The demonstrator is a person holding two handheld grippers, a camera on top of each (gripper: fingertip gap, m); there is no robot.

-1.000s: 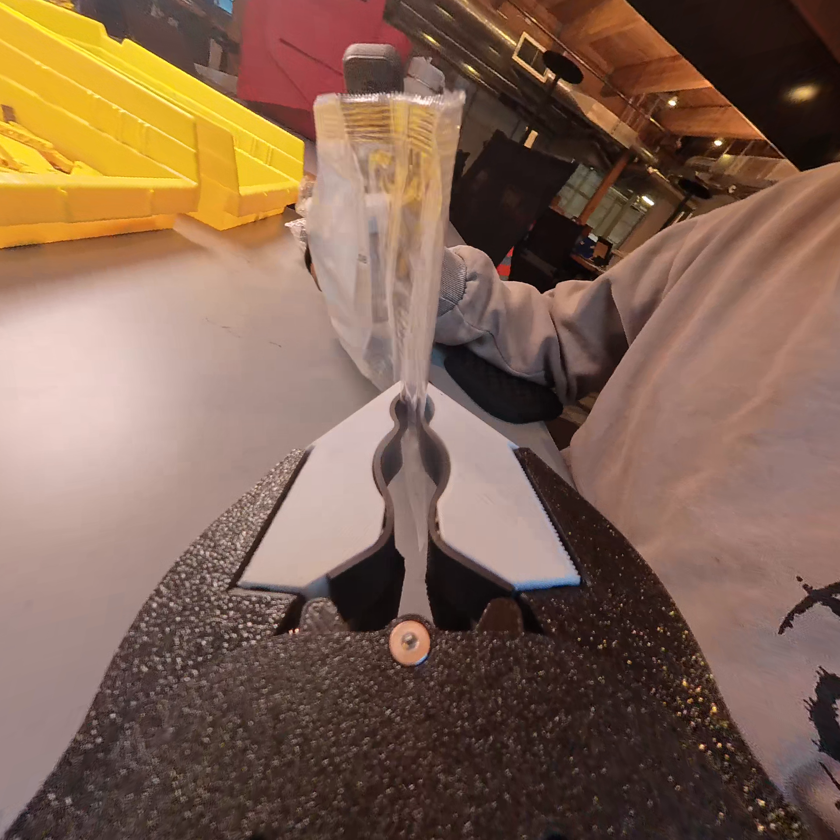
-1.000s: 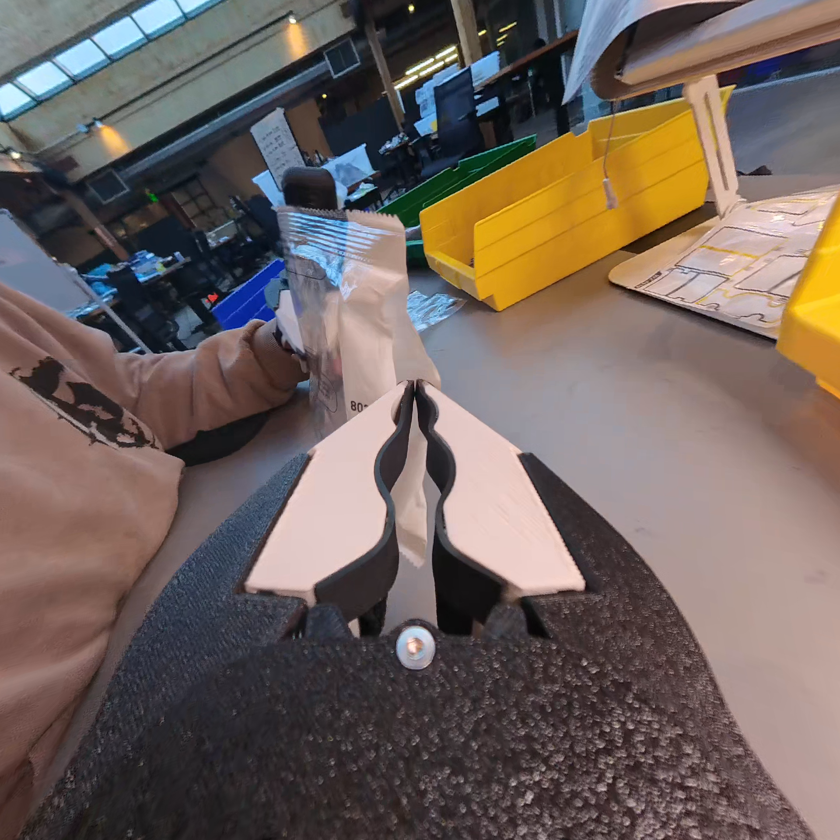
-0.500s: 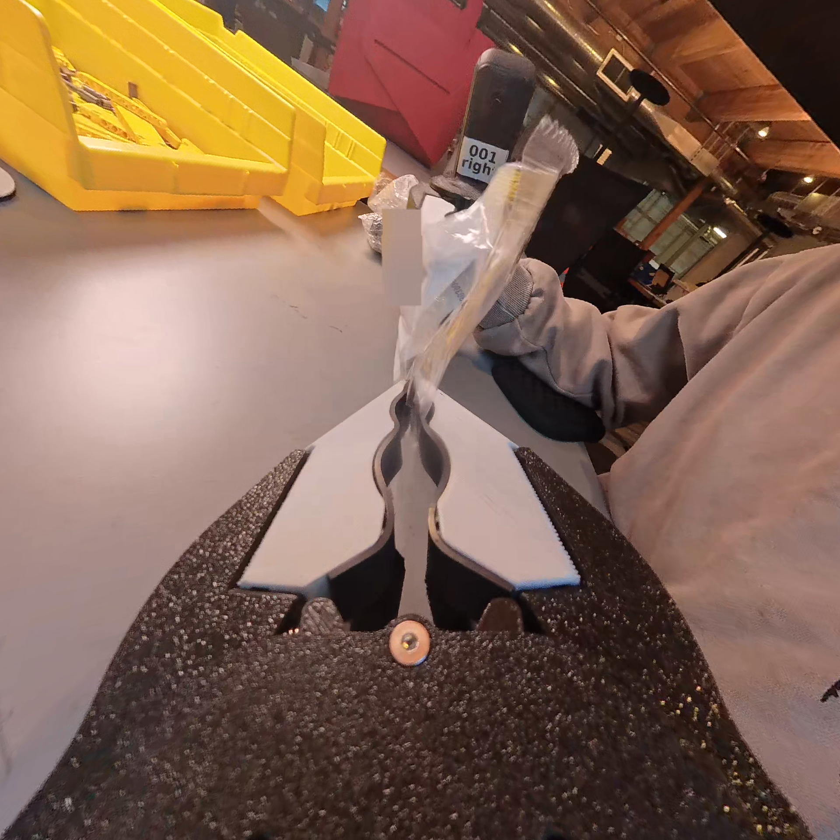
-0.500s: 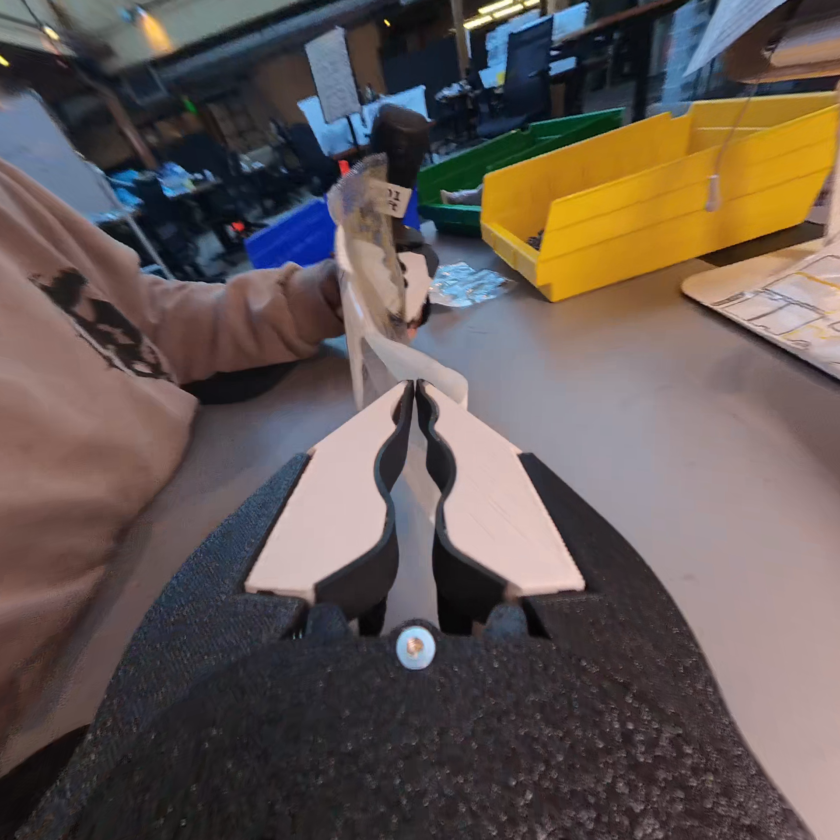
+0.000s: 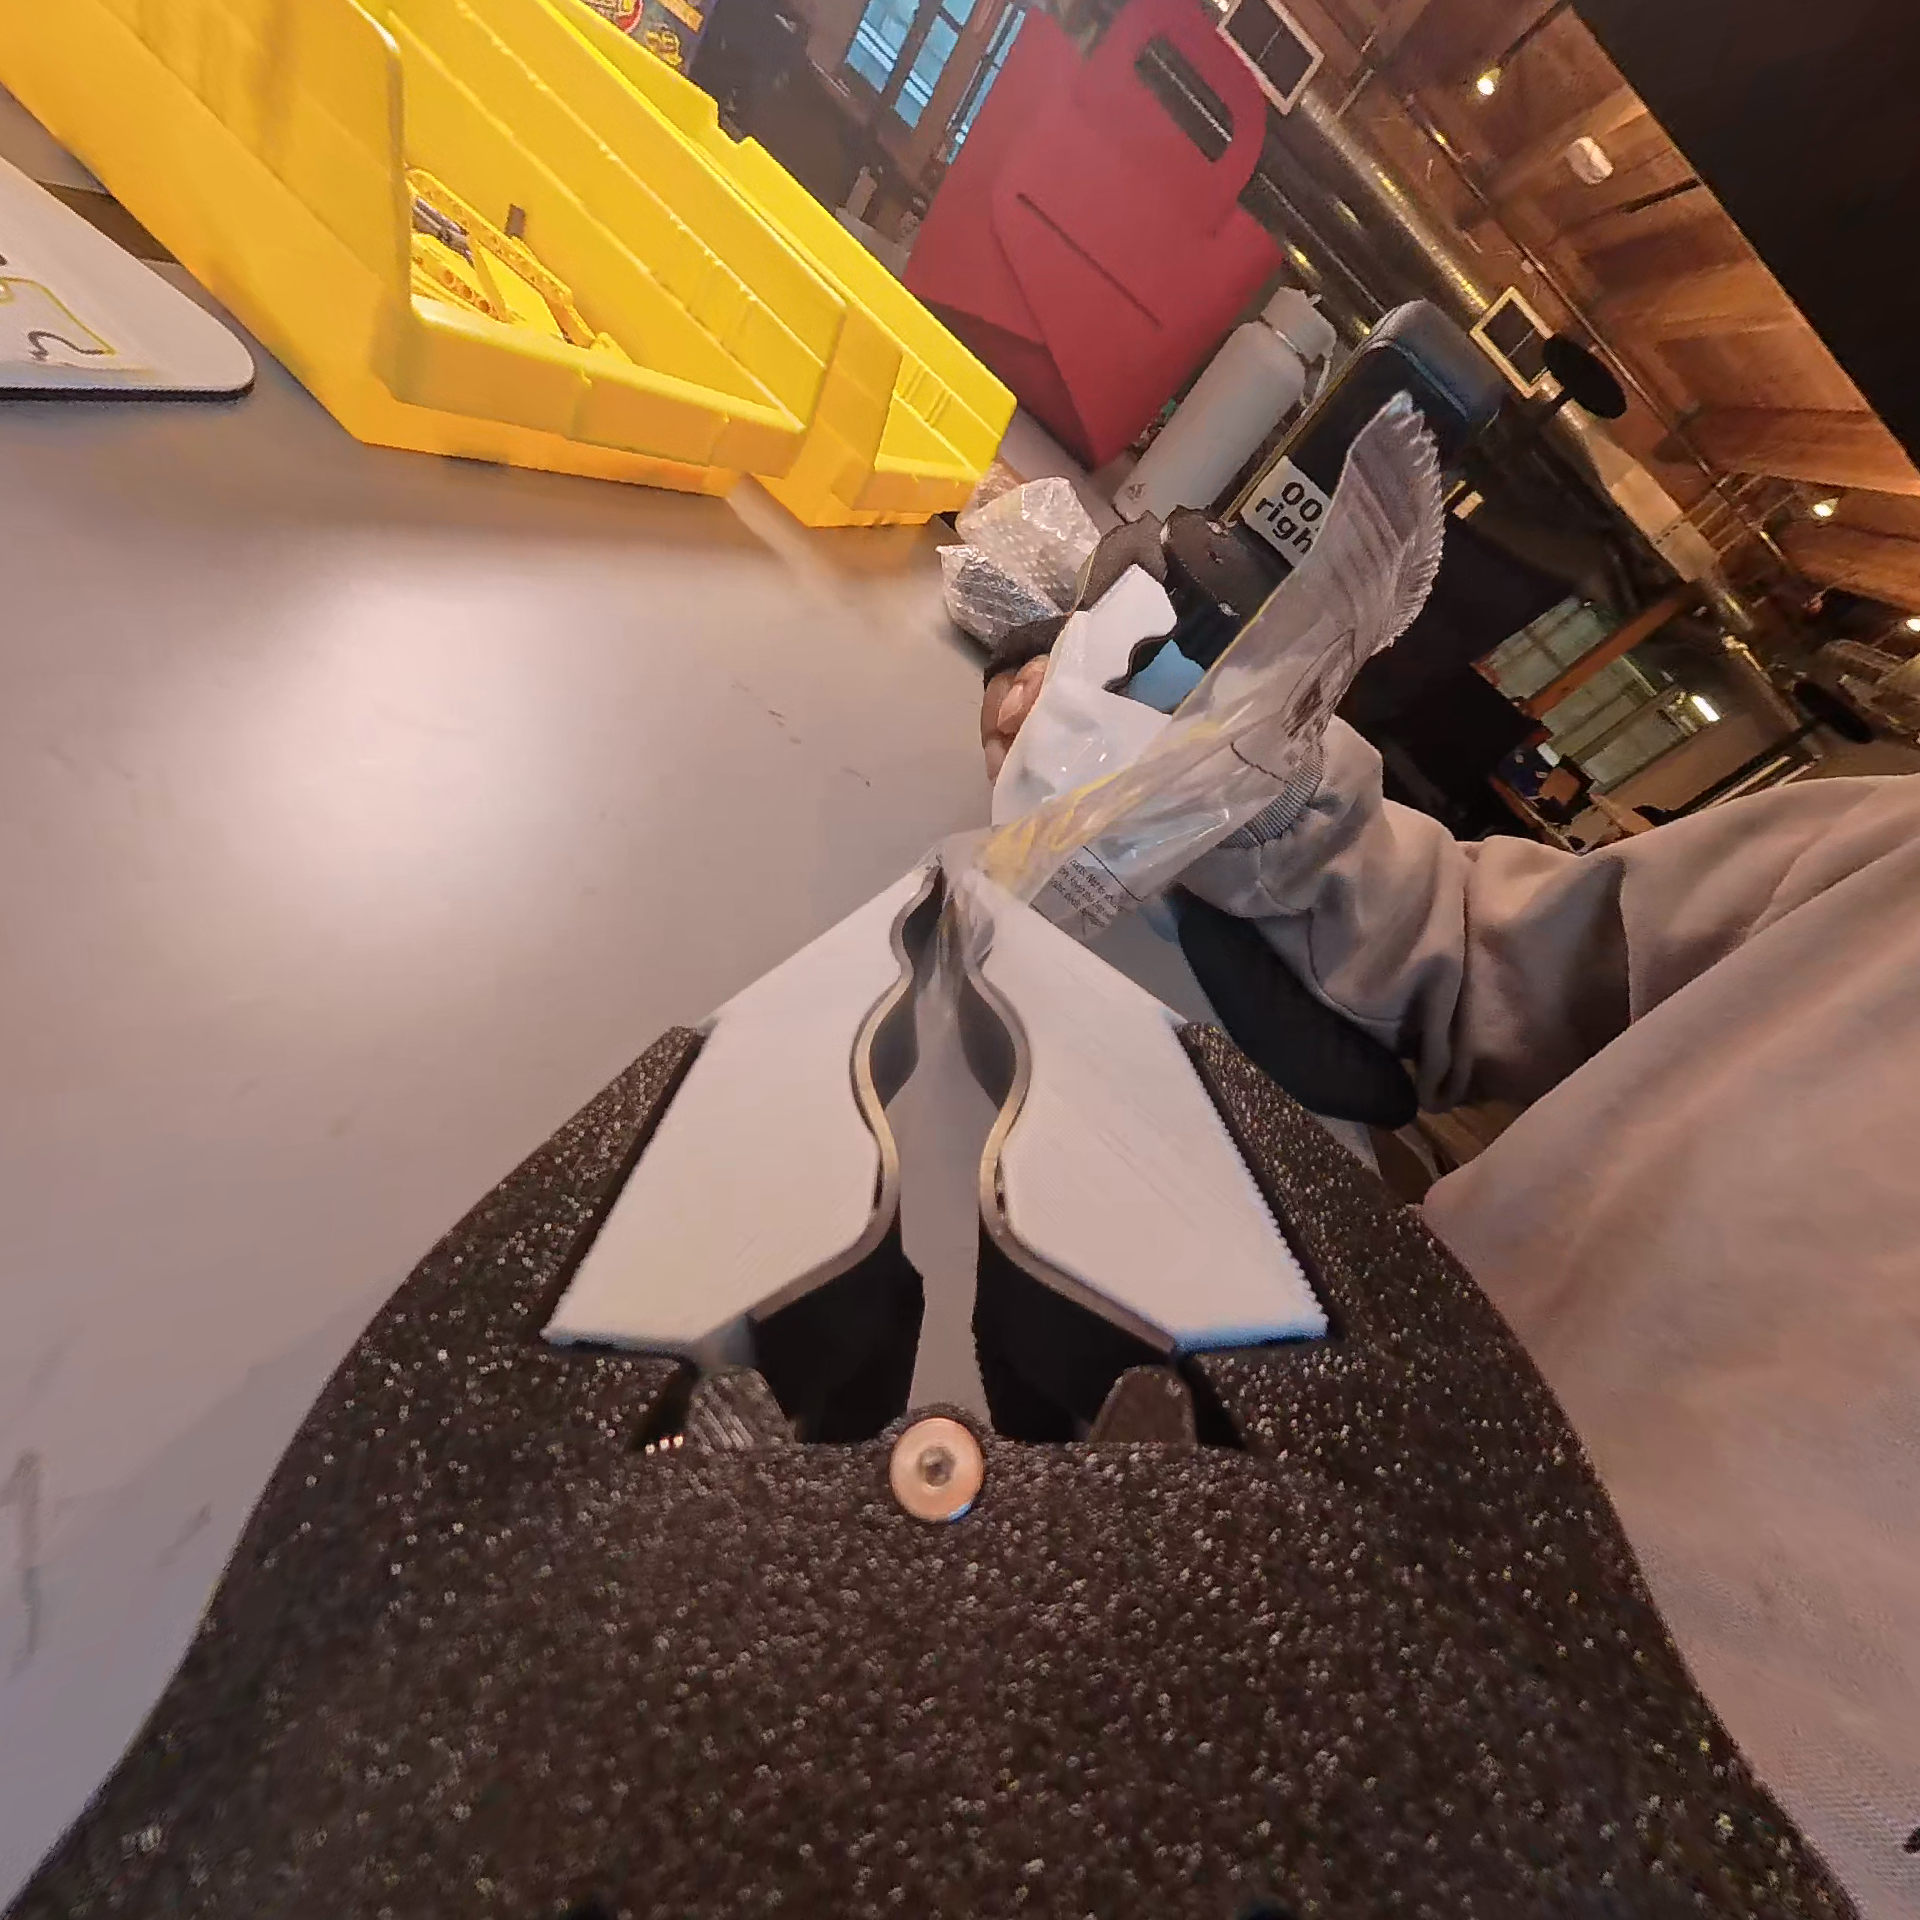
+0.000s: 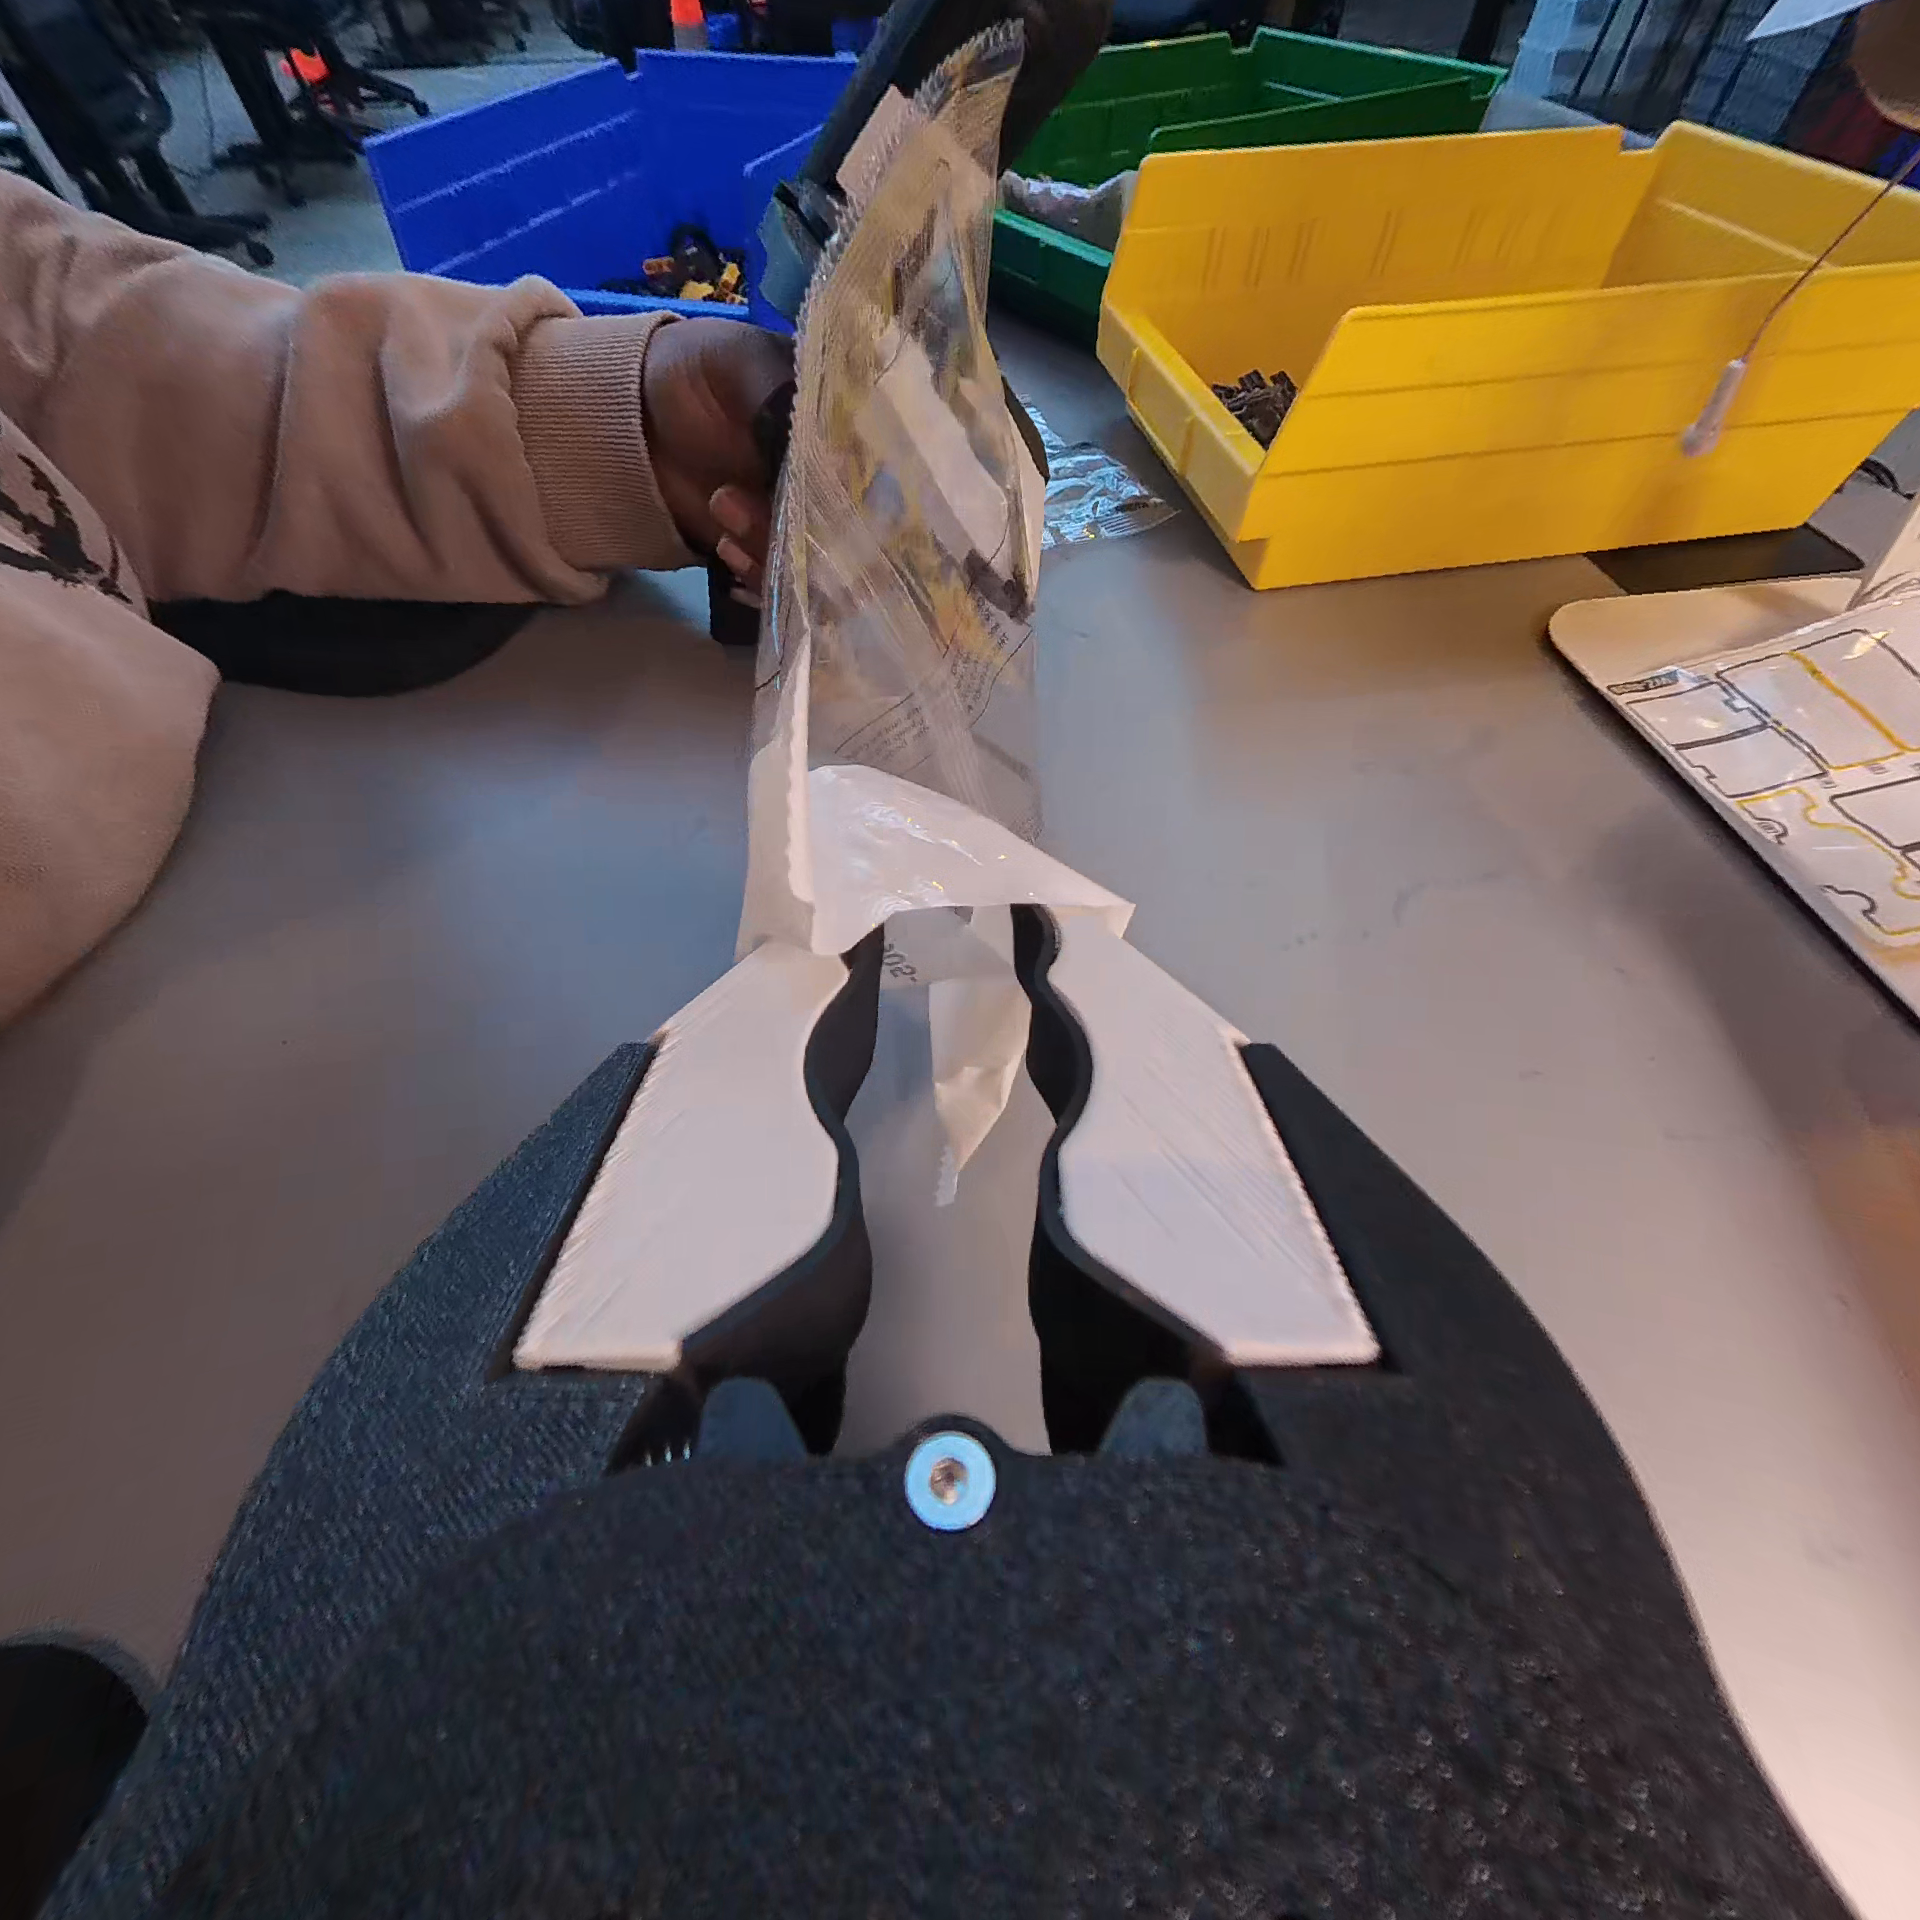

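Right wrist view alone shows a blue bin point(image 6: 582, 166) at upper left, a green bin point(image 6: 1247, 94) at top centre and a printed sheet point(image 6: 1787, 748) at right; the left wrist view alone shows a red panel point(image 5: 1091, 260) at top.

In that left view the left gripper point(image 5: 951, 894) is clamped tight on a corner of a clear plastic bag point(image 5: 1195, 769), which slants toward upper right. The right gripper point(image 6: 945, 925), at frame centre, stands partly open, the bag's white end point(image 6: 971, 1070) hanging loose between its fingers above the grey table point(image 6: 1351, 883). Yellow bins point(image 6: 1507, 364) appear in both views.
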